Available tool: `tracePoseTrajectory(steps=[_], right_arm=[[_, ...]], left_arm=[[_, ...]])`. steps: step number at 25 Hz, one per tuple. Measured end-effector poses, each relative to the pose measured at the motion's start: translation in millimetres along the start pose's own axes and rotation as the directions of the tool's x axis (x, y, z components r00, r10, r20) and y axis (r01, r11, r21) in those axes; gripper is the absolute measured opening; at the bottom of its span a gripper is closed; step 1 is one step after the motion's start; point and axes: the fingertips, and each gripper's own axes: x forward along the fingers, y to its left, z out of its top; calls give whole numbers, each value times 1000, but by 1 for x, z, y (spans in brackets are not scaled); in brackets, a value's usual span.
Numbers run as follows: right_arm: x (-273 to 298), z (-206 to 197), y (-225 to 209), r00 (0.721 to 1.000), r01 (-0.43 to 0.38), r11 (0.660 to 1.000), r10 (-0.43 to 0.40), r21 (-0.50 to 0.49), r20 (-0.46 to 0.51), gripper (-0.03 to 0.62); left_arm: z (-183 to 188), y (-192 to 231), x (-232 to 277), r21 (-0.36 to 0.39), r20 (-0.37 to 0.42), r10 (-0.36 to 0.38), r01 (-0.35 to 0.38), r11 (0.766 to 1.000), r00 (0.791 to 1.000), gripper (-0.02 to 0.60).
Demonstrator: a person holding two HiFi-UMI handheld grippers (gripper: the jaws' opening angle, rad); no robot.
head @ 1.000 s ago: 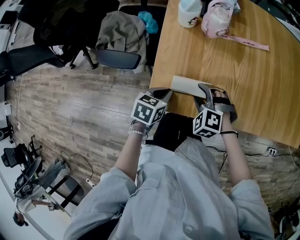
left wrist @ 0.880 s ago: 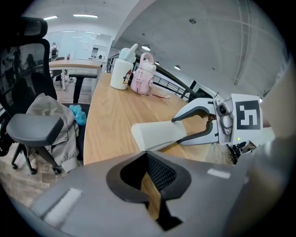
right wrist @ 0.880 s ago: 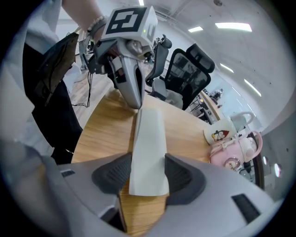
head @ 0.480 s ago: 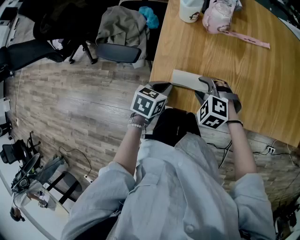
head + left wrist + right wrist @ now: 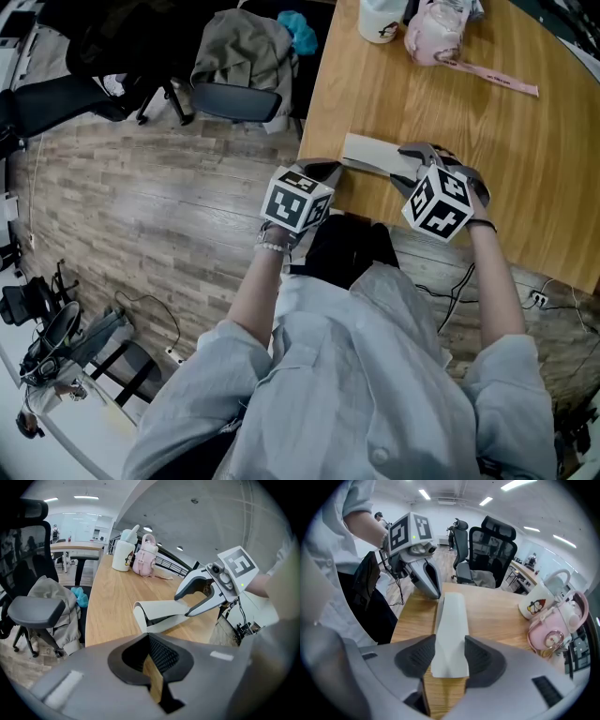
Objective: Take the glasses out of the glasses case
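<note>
The right gripper [image 5: 449,654] has just been closing its jaws, and the near end of the glasses case [image 5: 452,616] lies between them. The pads meet its two long sides, so it is a wide grip on the case. The left gripper [image 5: 154,667] has its jaws almost together, with nothing between. In the head view it is at the edge of the table [image 5: 525,159], about 9 o'clock from the right one, just beside the other end of the case.

The case lies flat near that edge. I judge the task to be at its start: the case looks folded shut and no glasses show, so opening it and lifting them out remain. The end facing the left gripper shows only a dark slit, and I cannot see inside. Toward 12 o'clock, far up the table, stand a white mug [image 5: 380,21] and a pink bottle [image 5: 436,33]; what they hold is hidden.
</note>
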Motion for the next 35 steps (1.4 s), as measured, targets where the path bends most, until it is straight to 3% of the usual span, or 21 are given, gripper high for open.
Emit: tracePoseTrajectory(steps=[5, 10, 21, 27, 31, 35], right_arm=[[-16, 8, -13, 998, 39, 999, -41, 34, 49, 63], [-21, 11, -30, 993, 99, 994, -101, 40, 58, 26], [-15, 8, -53, 985, 162, 985, -165, 55, 52, 21], [-35, 26, -52, 965, 216, 971, -228, 103, 127, 51], [-37, 43, -31, 967, 184, 980, -193, 71, 165, 72], [-17, 39, -12, 985, 128, 991, -130, 23, 115, 72]], left_arm=[[0, 0, -1, -7, 2, 4, -4, 1000, 1000, 3], [1, 0, -1, -8, 0, 2, -2, 1000, 1000, 3], [1, 1, 0, -7, 4, 4, -4, 1000, 1000, 3], [1, 1, -1, -6, 9, 7, -7, 1000, 1000, 3], [1, 1, -3, -24, 15, 0, 0, 1000, 1000, 3], [2, 1, -3, -34, 25, -5, 6, 999, 1000, 3]])
